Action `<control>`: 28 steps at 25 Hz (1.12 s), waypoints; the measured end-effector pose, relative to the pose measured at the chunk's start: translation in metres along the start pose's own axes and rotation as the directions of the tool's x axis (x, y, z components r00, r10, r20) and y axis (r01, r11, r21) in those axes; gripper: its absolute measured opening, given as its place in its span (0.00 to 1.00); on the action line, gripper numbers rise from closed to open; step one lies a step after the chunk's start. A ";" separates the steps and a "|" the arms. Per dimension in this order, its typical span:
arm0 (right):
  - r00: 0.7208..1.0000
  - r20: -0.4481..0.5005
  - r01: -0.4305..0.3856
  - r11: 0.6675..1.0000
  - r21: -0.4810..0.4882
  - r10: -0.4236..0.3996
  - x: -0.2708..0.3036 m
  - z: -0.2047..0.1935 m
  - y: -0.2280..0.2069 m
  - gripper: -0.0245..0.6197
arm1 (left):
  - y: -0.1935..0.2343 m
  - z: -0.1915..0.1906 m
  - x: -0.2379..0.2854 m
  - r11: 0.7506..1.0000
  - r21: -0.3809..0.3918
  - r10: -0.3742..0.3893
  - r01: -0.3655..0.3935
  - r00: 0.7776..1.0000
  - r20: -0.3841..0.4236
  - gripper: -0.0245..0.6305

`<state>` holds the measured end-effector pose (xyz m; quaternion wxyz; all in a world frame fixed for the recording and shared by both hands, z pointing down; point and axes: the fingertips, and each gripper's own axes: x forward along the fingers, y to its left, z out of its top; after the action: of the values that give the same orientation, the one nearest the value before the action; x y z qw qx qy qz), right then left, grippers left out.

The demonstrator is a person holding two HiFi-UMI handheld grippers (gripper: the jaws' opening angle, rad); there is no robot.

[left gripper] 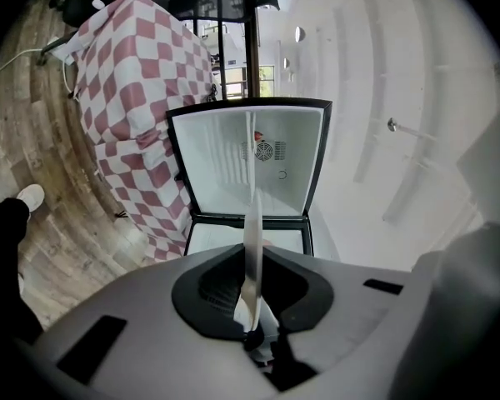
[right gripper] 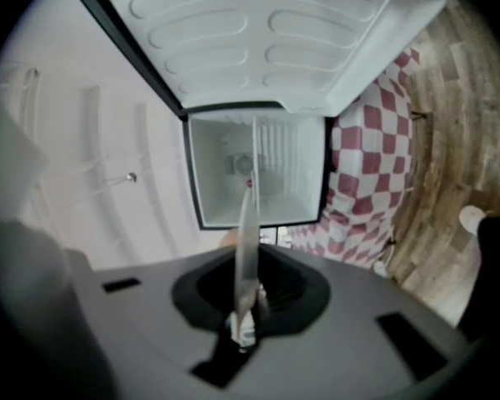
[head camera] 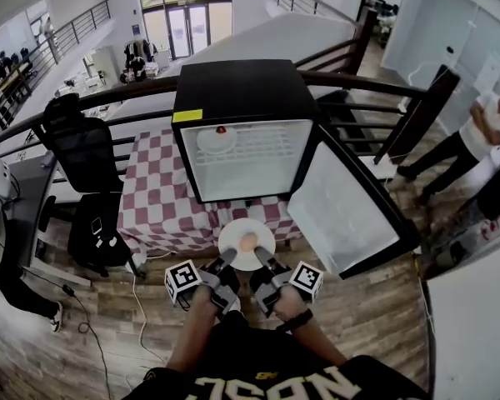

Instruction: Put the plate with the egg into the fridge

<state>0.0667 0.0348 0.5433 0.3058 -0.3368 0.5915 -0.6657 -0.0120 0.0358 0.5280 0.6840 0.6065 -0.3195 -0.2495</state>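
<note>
Plate [head camera: 232,237] w/ egg [head camera: 247,242]; open fridge [head camera: 237,90] has 2nd plate [head camera: 217,139] inside.

Head view looks down; both gripper views face the fridge [head camera: 242,88].

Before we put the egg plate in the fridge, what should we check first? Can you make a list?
1. Is the fridge door open: ok.
2. Is the left hand-held gripper shut on the plate: ok.
3. Is the right hand-held gripper shut on the plate too: ok.
4. Is the egg near the plate's middle: ok.
5. Is there free shelf space beside the dish already inside: ok, on its right.
6. Is the plate held level: cannot tell.
</note>
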 end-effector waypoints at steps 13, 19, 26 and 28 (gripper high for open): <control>0.999 0.015 0.039 0.998 -0.055 -0.038 0.095 0.018 -0.008 0.10 | 0.005 0.090 0.043 0.999 0.037 -0.026 0.027 0.999 -0.029 0.10; 0.995 0.023 0.103 0.992 -0.070 -0.102 0.106 0.034 -0.034 0.10 | 0.031 0.095 0.063 1.000 -0.004 0.010 -0.011 0.999 -0.034 0.11; 0.994 -0.022 0.102 0.981 -0.164 -0.107 0.135 0.059 -0.065 0.10 | 0.069 0.116 0.094 0.995 0.087 0.041 -0.040 0.999 -0.018 0.10; 0.989 -0.021 0.140 0.978 -0.155 -0.145 0.140 0.065 -0.079 0.10 | 0.077 0.121 0.103 0.994 0.103 0.046 -0.045 0.999 -0.014 0.10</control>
<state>0.0362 -0.1072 0.6390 0.2211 -0.3902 0.6202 -0.6436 -0.0366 -0.1095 0.6257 0.6599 0.6356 -0.3401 -0.2121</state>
